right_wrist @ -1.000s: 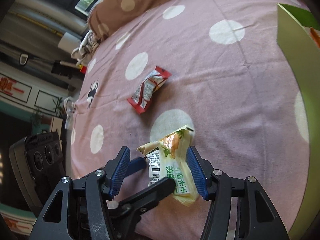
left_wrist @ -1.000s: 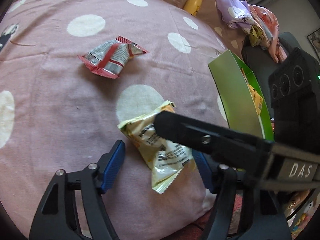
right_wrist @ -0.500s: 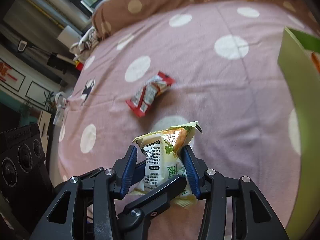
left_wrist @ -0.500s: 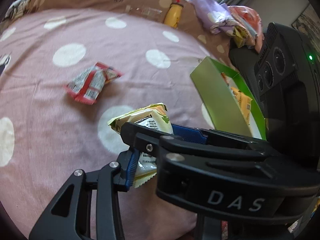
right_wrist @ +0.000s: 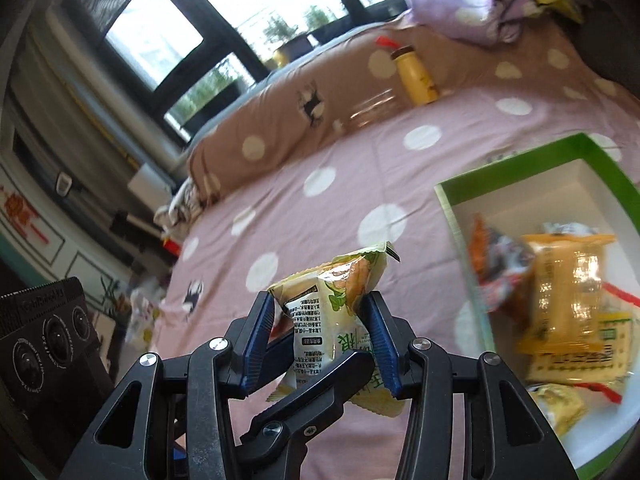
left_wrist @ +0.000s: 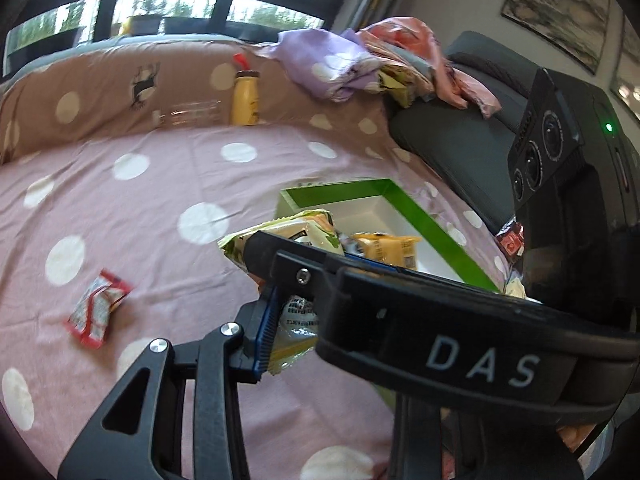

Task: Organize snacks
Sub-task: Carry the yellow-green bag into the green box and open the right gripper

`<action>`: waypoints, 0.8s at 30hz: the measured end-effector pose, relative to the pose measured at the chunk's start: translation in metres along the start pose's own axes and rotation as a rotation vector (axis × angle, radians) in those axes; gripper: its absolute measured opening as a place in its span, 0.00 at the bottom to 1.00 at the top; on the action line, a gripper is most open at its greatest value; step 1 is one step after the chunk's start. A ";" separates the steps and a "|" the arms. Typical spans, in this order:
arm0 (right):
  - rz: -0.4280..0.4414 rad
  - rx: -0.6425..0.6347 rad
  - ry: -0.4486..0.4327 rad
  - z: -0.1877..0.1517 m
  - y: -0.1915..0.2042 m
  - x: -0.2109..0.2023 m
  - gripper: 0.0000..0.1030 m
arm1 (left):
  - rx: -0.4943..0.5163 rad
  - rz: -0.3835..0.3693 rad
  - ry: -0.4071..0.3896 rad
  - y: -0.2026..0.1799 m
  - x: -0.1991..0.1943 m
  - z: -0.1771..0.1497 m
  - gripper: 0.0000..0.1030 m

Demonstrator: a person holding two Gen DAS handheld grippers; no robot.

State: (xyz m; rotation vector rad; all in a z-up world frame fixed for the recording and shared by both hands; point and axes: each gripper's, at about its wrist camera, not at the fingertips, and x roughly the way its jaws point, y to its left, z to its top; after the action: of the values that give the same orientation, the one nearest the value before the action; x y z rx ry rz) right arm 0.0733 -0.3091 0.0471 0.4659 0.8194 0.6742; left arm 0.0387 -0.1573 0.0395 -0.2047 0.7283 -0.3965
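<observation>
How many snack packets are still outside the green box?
2: a yellow-green packet gripped by both the left gripper and right gripper, and a red packet lying on the bedspread. Others may be hidden.

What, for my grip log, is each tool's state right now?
Left tool: just closed on the crinkly yellow-green plastic snack packet.
Right tool: just closed on that same packet.
</observation>
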 end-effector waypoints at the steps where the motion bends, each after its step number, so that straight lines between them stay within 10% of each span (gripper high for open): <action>1: -0.005 0.017 -0.017 0.002 -0.007 -0.005 0.49 | 0.013 -0.010 0.001 -0.006 0.005 0.003 0.32; 24: -0.153 0.326 -0.071 0.007 -0.115 -0.026 0.45 | 0.104 -0.142 0.190 -0.068 0.100 0.017 0.30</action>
State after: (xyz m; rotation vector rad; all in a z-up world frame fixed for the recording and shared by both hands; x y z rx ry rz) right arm 0.1080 -0.4084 -0.0062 0.7099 0.8915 0.3805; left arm 0.0984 -0.2596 0.0129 -0.1217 0.8799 -0.5937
